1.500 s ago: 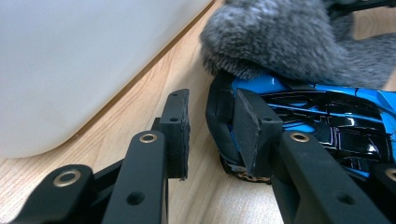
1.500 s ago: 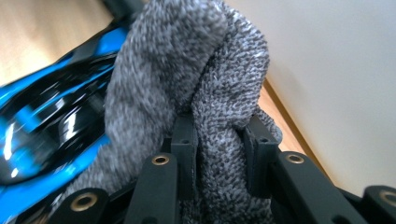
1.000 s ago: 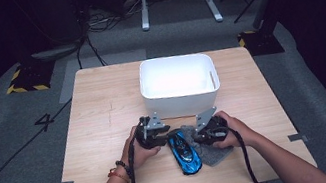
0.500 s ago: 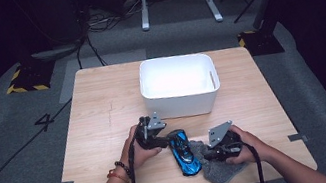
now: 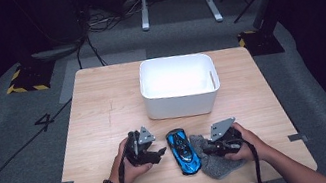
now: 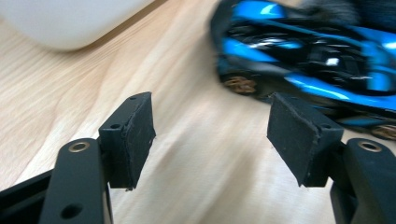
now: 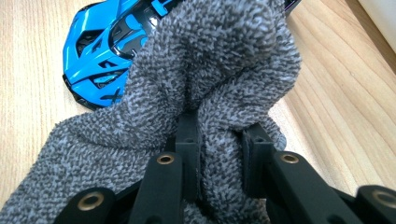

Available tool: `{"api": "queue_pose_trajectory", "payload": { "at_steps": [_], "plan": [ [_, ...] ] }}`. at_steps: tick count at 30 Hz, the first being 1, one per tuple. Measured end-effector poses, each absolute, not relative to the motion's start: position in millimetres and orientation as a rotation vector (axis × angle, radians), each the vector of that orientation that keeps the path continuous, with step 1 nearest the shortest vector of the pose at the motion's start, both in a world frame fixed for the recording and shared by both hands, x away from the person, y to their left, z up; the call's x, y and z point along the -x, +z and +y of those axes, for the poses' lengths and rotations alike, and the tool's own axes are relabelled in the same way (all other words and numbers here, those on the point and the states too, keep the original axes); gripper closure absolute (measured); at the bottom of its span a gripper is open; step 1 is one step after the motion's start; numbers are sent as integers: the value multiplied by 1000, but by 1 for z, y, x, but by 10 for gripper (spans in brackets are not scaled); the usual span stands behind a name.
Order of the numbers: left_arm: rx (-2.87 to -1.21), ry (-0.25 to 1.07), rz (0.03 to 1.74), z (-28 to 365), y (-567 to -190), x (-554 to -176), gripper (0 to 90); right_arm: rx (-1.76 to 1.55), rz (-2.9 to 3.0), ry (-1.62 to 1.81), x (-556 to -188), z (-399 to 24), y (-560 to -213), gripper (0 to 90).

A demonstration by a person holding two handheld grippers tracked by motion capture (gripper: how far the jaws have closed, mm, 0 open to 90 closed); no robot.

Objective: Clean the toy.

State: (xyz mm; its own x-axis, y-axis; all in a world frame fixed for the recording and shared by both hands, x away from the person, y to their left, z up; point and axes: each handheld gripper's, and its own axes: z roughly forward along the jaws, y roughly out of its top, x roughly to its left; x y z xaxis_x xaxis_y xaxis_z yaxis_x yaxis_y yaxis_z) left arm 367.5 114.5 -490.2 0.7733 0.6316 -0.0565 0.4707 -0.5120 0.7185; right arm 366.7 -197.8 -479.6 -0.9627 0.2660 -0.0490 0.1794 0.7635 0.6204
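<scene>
My right tool (image 5: 210, 148) is clamped on a fold of the grey cloth (image 7: 140, 135); the blue toy car (image 5: 183, 151) lies on the worktop (image 5: 103, 107) just left of it, touching the cloth; my left tool (image 5: 159, 152) has just been opening, with nothing between its pads, the car just ahead; step in hand, by my judgement: wiping the car; next: steady the car, then draw the cloth over it.
</scene>
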Motion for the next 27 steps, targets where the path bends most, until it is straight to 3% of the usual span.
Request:
{"api": "queue_pose_trajectory", "payload": {
  "at_steps": [14, 27],
  "plan": [
    [-2176, 356, 804, 94, -488, -386, 261, -314, 2865, 1002, -360, -212, -477, 736],
    [-2162, 276, 774, 75, -486, -415, 226, -242, 2869, 1113, -352, -195, -484, 734]
  ]
}}
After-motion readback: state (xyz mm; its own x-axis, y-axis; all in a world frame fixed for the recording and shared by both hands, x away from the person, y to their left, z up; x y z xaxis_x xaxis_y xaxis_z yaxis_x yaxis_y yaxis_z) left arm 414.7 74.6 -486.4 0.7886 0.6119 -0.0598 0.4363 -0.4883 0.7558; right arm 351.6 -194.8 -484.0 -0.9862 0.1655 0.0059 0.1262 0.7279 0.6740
